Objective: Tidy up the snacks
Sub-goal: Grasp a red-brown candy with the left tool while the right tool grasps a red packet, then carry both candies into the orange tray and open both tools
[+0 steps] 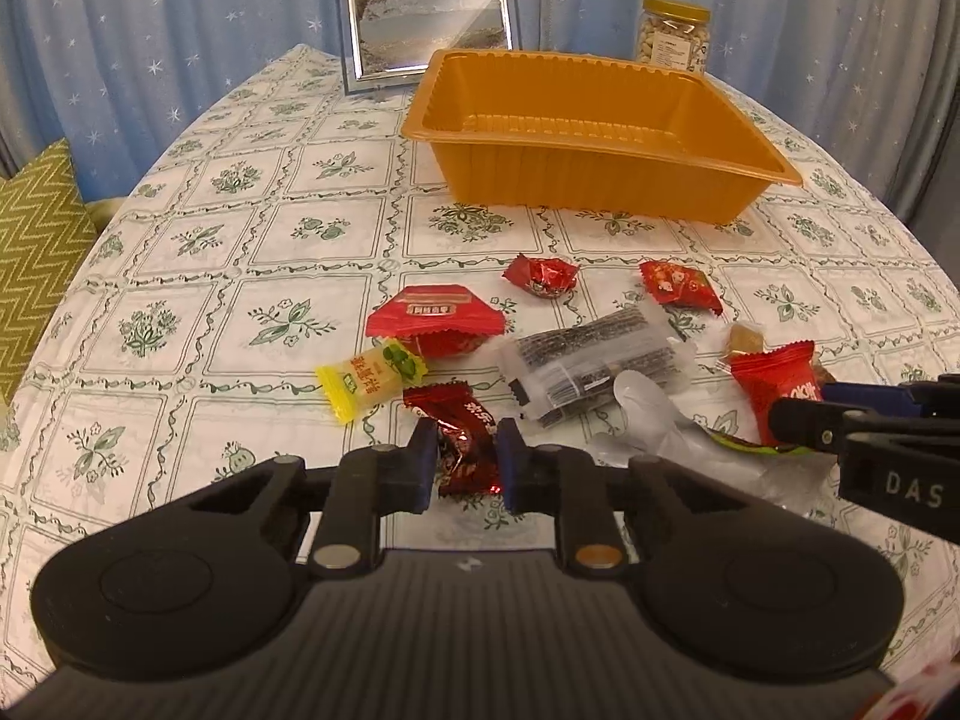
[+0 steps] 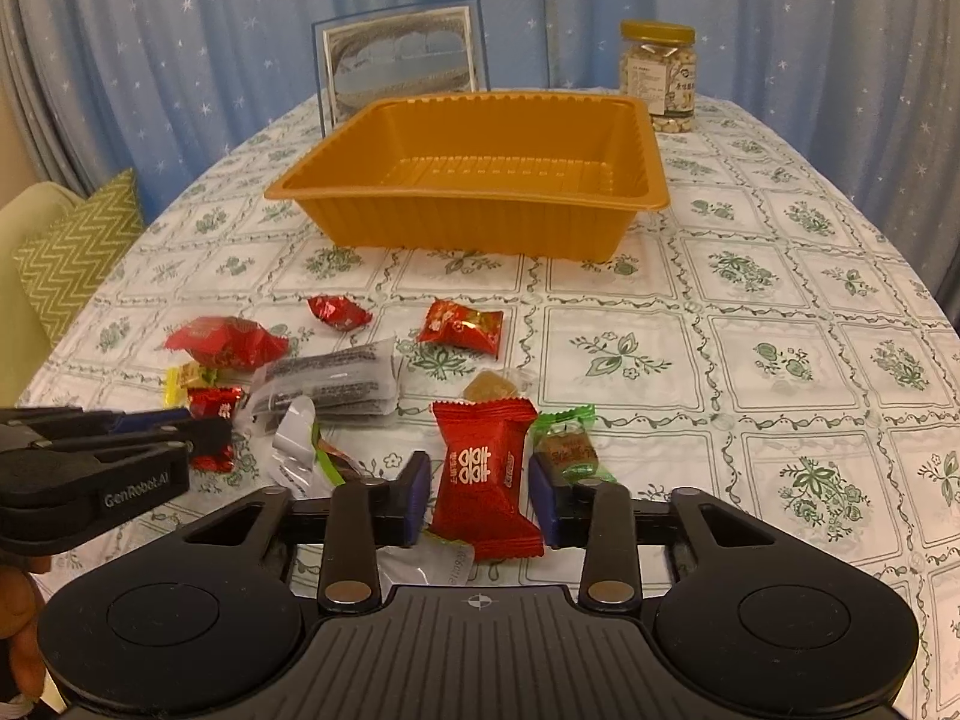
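Note:
An empty orange tray (image 1: 600,174) (image 2: 480,222) stands at the back of the table. Several wrapped snacks lie in front of it. My left gripper (image 1: 465,450) is shut on a dark red shiny candy (image 1: 465,438), also seen in the right wrist view (image 2: 213,420). My right gripper (image 2: 483,495) straddles a red packet with white characters (image 2: 483,474), its pads a little apart from the packet's sides; that packet shows in the left wrist view (image 1: 774,384). A yellow candy (image 1: 369,381), a dark striped bar (image 1: 591,366) (image 2: 336,381) and smaller red candies (image 1: 543,276) (image 2: 459,327) lie between.
A picture frame (image 1: 429,24) (image 2: 399,63) and a jar of nuts (image 1: 675,33) (image 2: 657,78) stand behind the tray. A green-wrapped candy (image 2: 567,450) lies by my right finger. A green zigzag cushion (image 1: 36,240) sits left of the table. The floral tablecloth (image 2: 780,360) is bare at the right.

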Tool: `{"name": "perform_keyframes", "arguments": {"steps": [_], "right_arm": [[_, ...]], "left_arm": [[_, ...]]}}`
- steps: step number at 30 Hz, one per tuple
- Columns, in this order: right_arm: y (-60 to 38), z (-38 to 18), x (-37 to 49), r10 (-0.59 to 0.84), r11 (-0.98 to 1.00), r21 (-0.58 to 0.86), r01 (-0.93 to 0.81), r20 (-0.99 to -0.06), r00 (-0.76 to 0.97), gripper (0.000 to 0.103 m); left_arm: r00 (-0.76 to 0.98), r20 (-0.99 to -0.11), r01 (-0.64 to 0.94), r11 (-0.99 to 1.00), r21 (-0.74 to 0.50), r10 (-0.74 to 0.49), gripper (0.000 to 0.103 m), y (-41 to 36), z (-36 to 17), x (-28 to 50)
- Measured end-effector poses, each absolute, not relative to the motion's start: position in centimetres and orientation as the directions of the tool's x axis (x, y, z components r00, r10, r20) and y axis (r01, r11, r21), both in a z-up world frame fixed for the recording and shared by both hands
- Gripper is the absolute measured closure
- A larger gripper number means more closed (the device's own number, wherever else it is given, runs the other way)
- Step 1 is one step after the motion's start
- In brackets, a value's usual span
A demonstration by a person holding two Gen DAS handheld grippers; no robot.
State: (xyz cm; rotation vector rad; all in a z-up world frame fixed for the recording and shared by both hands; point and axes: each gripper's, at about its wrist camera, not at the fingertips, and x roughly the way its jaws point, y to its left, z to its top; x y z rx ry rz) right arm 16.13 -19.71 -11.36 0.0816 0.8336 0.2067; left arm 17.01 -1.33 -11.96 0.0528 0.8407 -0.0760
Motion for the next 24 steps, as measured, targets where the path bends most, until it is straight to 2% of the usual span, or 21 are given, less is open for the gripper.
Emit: {"name": "perform_keyframes", "arguments": {"steps": [5,9,15,24], "right_arm": [[-19.5,-11.6,16.2,0.217,0.976,0.153,-0.155,-0.73,0.648,0.071],[-19.4,-11.7,16.3,0.215,0.976,0.15,-0.155,-0.729,0.65,0.072],[-19.6,-11.6,16.1,0.206,0.978,0.141,-0.151,-0.723,0.66,0.08],[-20.6,-8.6,14.9,0.213,0.976,0.176,-0.127,-0.674,0.707,0.082]], "left_arm": [[0.662,-0.748,0.095,0.995,0.03,-0.041,0.077,-1.4,-12.3,17.3],[0.664,-0.747,0.103,0.994,0.043,-0.036,0.076,-1.6,-12.5,17.4],[0.661,-0.75,0.096,0.995,0.038,-0.035,0.083,-1.5,-12.2,17.1],[0.687,-0.725,0.074,0.997,-0.006,-0.055,0.084,-0.4,-8.9,14.9]]}}
